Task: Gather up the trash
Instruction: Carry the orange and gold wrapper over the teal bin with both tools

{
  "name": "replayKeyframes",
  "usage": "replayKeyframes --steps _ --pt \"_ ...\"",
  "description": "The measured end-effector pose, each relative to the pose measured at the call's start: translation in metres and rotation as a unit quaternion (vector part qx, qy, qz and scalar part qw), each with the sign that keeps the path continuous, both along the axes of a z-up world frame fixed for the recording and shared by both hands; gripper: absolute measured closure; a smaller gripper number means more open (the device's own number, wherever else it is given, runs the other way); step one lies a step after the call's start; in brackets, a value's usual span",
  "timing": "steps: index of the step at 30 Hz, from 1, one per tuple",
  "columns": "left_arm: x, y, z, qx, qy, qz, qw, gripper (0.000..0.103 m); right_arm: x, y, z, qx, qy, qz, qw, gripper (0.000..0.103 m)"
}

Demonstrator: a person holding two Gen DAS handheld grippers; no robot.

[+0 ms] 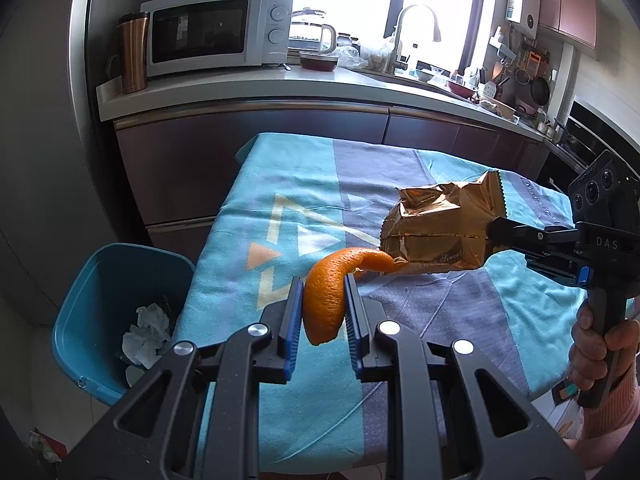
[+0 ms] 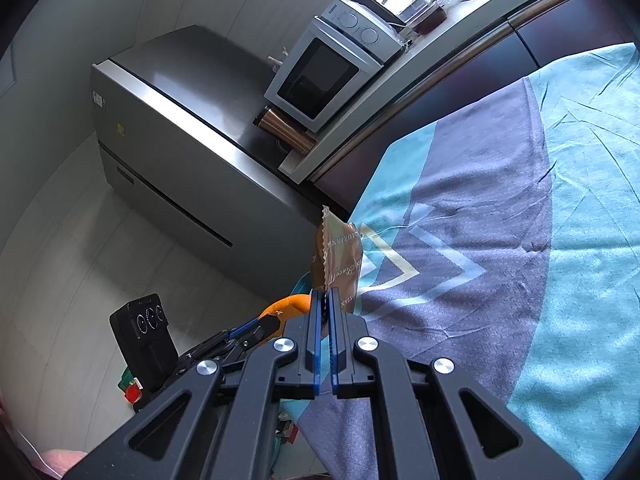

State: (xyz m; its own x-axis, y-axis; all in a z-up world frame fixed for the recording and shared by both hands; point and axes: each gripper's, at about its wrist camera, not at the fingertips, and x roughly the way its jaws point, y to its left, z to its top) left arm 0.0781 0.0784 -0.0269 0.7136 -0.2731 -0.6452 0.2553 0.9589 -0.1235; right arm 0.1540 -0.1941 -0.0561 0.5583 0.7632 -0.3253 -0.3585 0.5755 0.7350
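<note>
My left gripper (image 1: 323,283) is shut on a curled orange peel (image 1: 326,300) and holds it above the table's near left part. My right gripper (image 1: 491,236) is shut on a crumpled gold snack bag (image 1: 436,226), held just above the cloth at the right. In the right wrist view the right gripper (image 2: 327,294) pinches the bag's edge (image 2: 338,256), and the peel (image 2: 290,306) shows to its left in the left gripper's fingers (image 2: 256,326). A blue trash bin (image 1: 116,316) stands on the floor left of the table, with crumpled white paper (image 1: 146,338) inside.
The table carries a teal and grey patterned cloth (image 1: 280,200). Behind it runs a kitchen counter (image 1: 240,88) with a microwave (image 1: 216,32), a copper tumbler (image 1: 134,52), a kettle and a sink tap. A steel fridge (image 2: 168,128) stands at the left.
</note>
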Motion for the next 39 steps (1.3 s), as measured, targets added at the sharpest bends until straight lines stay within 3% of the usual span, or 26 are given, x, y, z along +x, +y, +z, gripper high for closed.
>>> replayKeyframes --steps 39 --pt "-0.010 0.051 0.002 -0.002 -0.008 0.054 0.9985 0.083 0.021 0.051 0.007 -0.001 0.001 0.052 0.999 0.100"
